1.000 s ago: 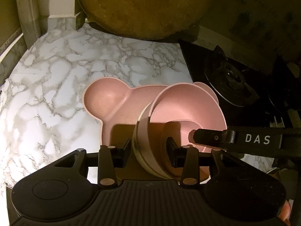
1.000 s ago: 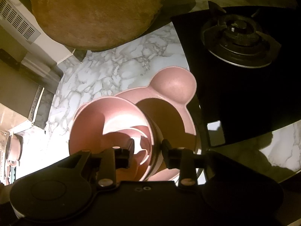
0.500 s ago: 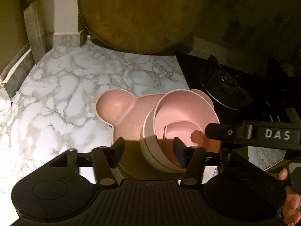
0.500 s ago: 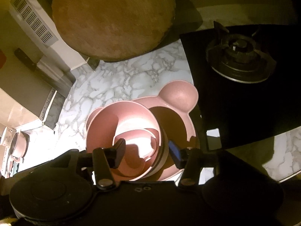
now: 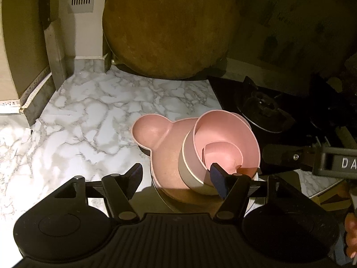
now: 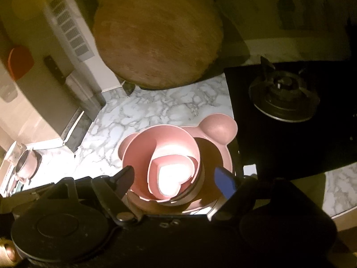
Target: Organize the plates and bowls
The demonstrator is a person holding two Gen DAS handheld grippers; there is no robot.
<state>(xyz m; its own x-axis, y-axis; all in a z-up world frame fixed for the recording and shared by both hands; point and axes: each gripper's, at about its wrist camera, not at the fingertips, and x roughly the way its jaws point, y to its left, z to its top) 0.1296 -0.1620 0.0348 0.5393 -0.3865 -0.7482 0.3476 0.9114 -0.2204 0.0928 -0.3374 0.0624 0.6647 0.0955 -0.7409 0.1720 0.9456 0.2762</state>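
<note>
We see the nested pink bowls [image 5: 223, 147] stacked on the bear-shaped plate [image 5: 151, 131] on the marble bench [image 5: 89, 116], consolidating the set; left claw [image 5: 176, 178] and right claw [image 6: 176, 178], jaws just opened, hold nothing.

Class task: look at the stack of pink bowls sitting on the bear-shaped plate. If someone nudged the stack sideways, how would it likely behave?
The stack of pink bowls looks tilted rather than seated flat, so a nudge may well tip it. Its smooth, rounded walls would probably slide on the bear-shaped plate. The nested inner bowls appear loose and might shift or rattle.
</note>
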